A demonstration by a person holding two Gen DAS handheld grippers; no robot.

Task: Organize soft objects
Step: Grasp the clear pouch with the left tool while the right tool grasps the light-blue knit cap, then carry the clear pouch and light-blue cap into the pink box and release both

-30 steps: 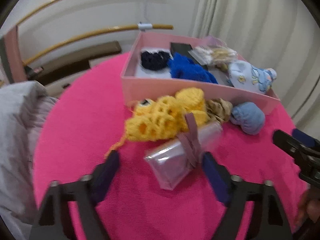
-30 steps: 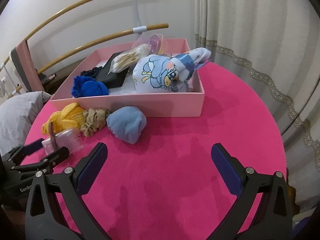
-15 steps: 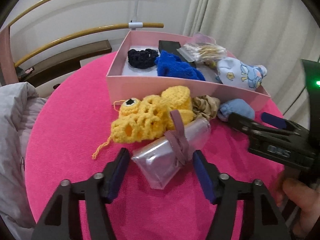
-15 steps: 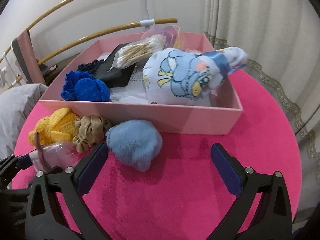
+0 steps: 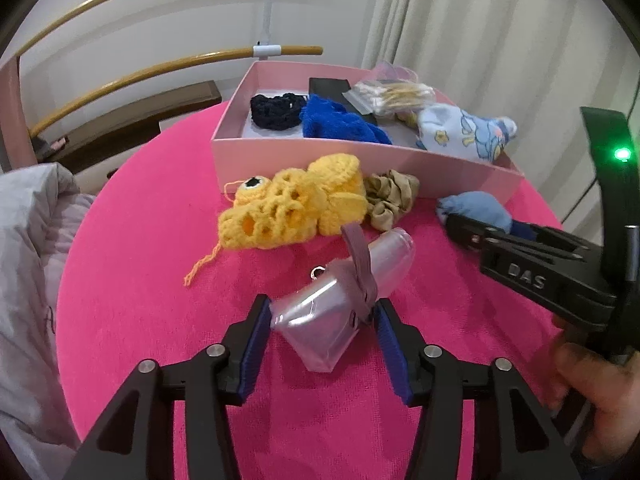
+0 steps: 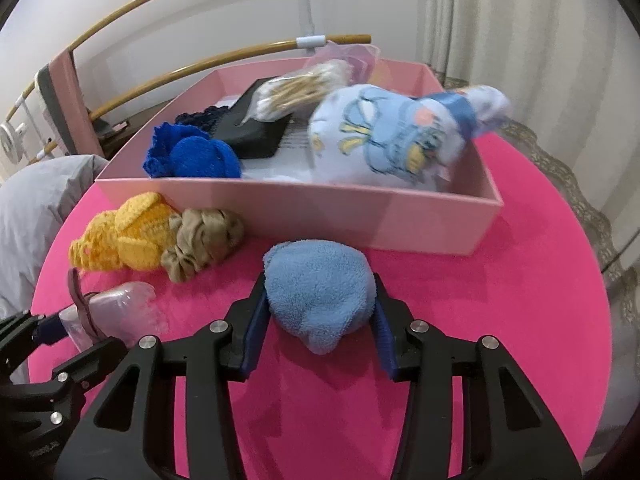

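The left gripper (image 5: 320, 320) is pinching a clear plastic pouch (image 5: 344, 300) between its blue pads, both fingers touching the pouch's near end; the pouch is lying on the pink tablecloth (image 5: 140, 260) with a mauve strap (image 5: 360, 264) wrapped round it. At about eleven o'clock from the pouch, a yellow crocheted toy (image 5: 292, 204) is resting just in front of the pink box (image 5: 320, 160), and a tan scrunchie (image 5: 390, 198) is touching the toy at its three o'clock side.

The right gripper (image 6: 318, 320) is closing on a light blue fleece ball (image 6: 320, 288), its pads pressing both flanks, with the ball sitting on the cloth just short of the box wall (image 6: 320, 212). At twelve o'clock, inside the box, a pale blue printed sock bundle (image 6: 396, 136) is leaning toward the right side, a royal blue knitted piece (image 6: 192, 156) is lying at the left, and a black case (image 6: 256, 128) with a bag of cotton swabs (image 6: 300, 88) on it is sitting behind.
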